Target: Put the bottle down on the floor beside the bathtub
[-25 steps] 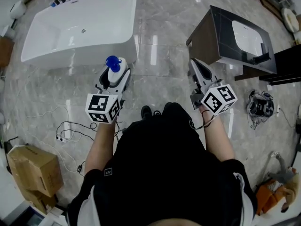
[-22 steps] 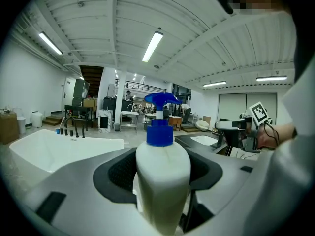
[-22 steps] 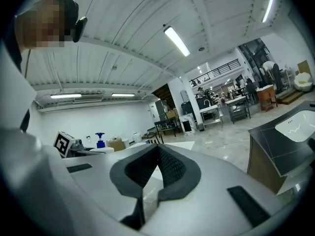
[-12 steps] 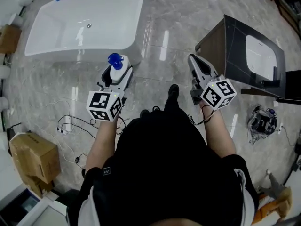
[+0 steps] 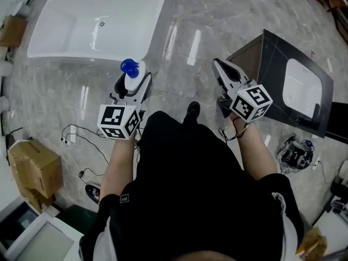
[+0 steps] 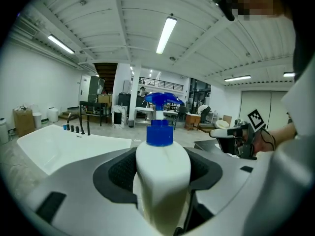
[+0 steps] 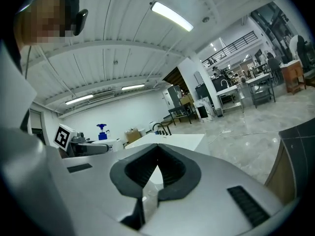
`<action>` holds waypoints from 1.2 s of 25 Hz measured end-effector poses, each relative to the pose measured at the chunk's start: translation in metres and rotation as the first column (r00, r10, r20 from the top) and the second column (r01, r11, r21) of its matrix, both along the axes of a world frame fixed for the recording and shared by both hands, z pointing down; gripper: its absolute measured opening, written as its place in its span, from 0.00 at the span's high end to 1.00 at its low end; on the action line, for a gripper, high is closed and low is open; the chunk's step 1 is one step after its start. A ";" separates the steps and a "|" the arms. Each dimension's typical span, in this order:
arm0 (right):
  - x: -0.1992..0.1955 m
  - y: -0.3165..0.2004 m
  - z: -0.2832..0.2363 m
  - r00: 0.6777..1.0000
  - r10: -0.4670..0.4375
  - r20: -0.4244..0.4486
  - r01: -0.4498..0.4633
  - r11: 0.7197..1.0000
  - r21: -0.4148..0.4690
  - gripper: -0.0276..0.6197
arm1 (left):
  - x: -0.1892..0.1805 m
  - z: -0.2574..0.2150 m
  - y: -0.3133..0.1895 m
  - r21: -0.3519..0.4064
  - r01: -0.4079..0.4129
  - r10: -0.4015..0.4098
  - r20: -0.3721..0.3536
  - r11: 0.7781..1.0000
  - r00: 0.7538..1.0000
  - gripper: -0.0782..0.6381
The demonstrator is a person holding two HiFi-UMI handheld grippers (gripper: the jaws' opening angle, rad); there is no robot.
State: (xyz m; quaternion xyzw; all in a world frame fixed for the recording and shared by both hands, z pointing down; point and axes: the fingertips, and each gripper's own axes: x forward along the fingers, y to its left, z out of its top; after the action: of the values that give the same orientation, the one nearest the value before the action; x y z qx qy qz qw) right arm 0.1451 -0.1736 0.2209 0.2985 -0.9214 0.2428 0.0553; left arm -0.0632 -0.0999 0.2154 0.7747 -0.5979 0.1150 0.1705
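Observation:
A white pump bottle [image 5: 130, 76] with a blue pump head stands upright between the jaws of my left gripper [image 5: 133, 79], which is shut on its body. The left gripper view shows the bottle [image 6: 162, 176] filling the gap between the dark pads. The white bathtub [image 5: 109, 26] lies ahead and to the left, and the bottle hangs over the marble floor just off the tub's near right corner. My right gripper [image 5: 220, 68] is held out level on the right. Its jaws [image 7: 157, 154] are shut with nothing in them.
A dark vanity cabinet [image 5: 255, 58] with a white sink stands to the right, close to the right gripper. Cardboard boxes [image 5: 32, 167] and loose cables [image 5: 81, 140] lie on the floor at the left. A shoe [image 5: 191, 110] steps forward between the grippers.
The view has shifted as the person steps forward: the tub and cabinet have slid in the frame and a foot has come forward. Both grippers keep their pose, with the bottle still held.

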 end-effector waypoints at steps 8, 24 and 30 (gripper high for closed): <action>-0.029 -0.026 0.029 0.999 -0.015 -0.042 0.012 0.998 -0.062 0.91 | -0.008 0.032 -0.038 -0.037 -0.032 0.031 -0.037 0.999 0.999 0.51; -0.097 -0.086 0.160 0.998 -0.028 -0.061 0.017 0.983 -0.182 0.91 | -0.047 0.150 -0.107 -0.135 -0.088 0.085 -0.027 0.987 0.996 0.51; -0.110 -0.087 0.237 0.998 -0.020 -0.057 0.009 0.981 -0.196 0.91 | -0.051 0.220 -0.112 -0.171 -0.106 0.103 -0.027 0.980 0.994 0.51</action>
State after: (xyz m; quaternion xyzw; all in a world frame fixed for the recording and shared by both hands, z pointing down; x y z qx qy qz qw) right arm 0.0348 -0.2603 0.4582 0.2919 -0.8932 0.3228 0.1134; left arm -0.1143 -0.2114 0.4358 0.7885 -0.5426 0.1681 0.2358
